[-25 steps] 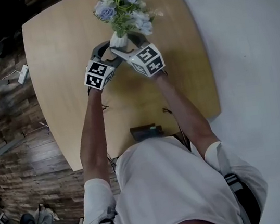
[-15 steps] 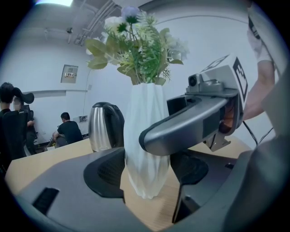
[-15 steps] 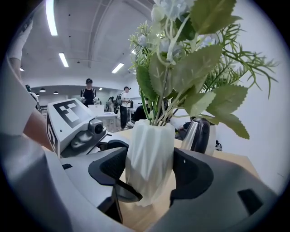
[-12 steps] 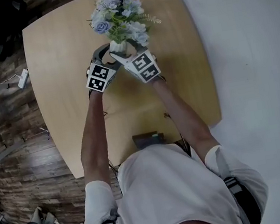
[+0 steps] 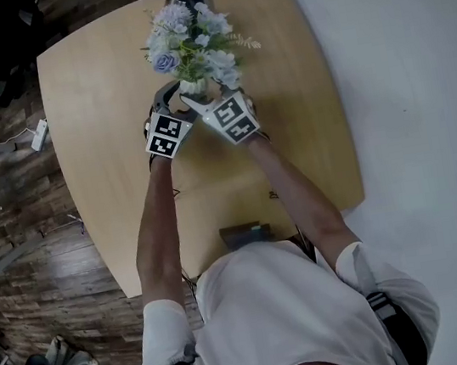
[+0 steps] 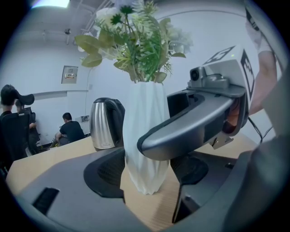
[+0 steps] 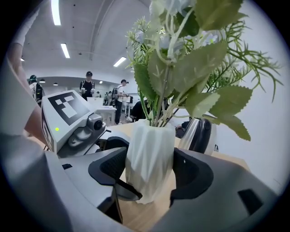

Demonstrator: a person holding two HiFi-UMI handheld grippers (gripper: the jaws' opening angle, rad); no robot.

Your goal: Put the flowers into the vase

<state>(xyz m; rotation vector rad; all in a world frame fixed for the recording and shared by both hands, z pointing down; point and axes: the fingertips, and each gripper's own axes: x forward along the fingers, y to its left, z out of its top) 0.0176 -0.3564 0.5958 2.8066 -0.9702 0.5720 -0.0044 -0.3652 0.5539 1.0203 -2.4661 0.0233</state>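
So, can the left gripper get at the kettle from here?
Probably not directly. The left gripper has the vase between its fingers, the kettle is behind that, and the right gripper crosses in front. It may have to back off and go round.

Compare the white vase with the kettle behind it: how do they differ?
The vase is matte white with faceted walls; the kettle is shiny steel with black trim. The vase holds flowers; the kettle holds none. The vase sits gripped between the jaws of the left gripper and the right gripper; the kettle stands apart farther back, with no gripper on it. Both stand upright on the table.
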